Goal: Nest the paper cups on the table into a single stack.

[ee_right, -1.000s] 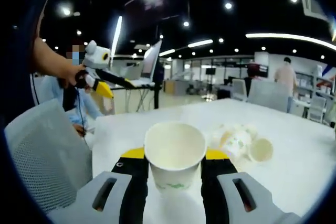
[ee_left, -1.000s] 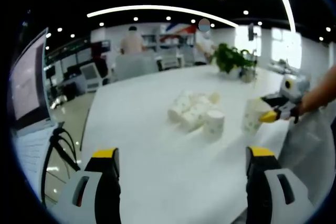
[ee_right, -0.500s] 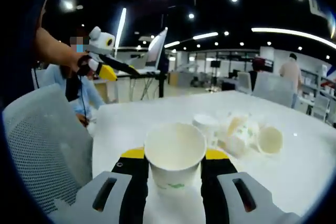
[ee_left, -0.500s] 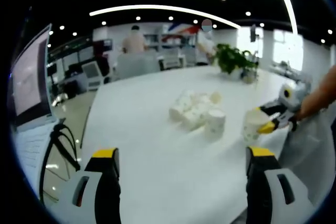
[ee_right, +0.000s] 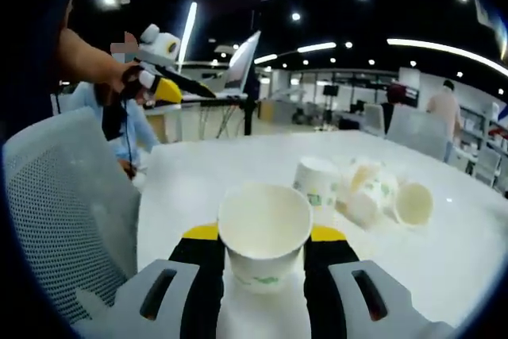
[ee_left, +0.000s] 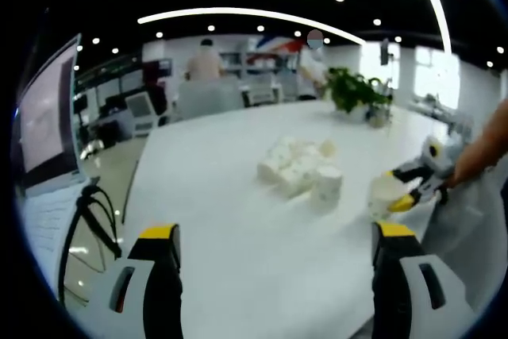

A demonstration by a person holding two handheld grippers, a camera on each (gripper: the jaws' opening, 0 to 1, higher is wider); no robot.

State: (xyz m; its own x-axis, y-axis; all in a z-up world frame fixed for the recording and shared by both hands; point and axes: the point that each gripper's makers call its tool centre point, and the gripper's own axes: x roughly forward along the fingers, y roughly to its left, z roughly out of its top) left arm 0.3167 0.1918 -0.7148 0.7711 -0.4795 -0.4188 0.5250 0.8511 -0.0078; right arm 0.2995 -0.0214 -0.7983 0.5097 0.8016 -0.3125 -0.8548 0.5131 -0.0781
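One paper cup [ee_right: 264, 232] sits pinched upright, mouth open, in the right tool [ee_right: 263, 244], ready to be set into another cup. Ahead and right of it on the tabletop [ee_right: 238, 164] an upright cup [ee_right: 315, 182] fronts the tumbled pile [ee_right: 379, 194]; the left tool [ee_left: 275, 236] hangs spread and empty.

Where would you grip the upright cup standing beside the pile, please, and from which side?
Probably across its side wall, below the rim. The upright cup stands mouth-up at the pile's near edge, so the open left gripper could come level from its own side, where the table is bare.
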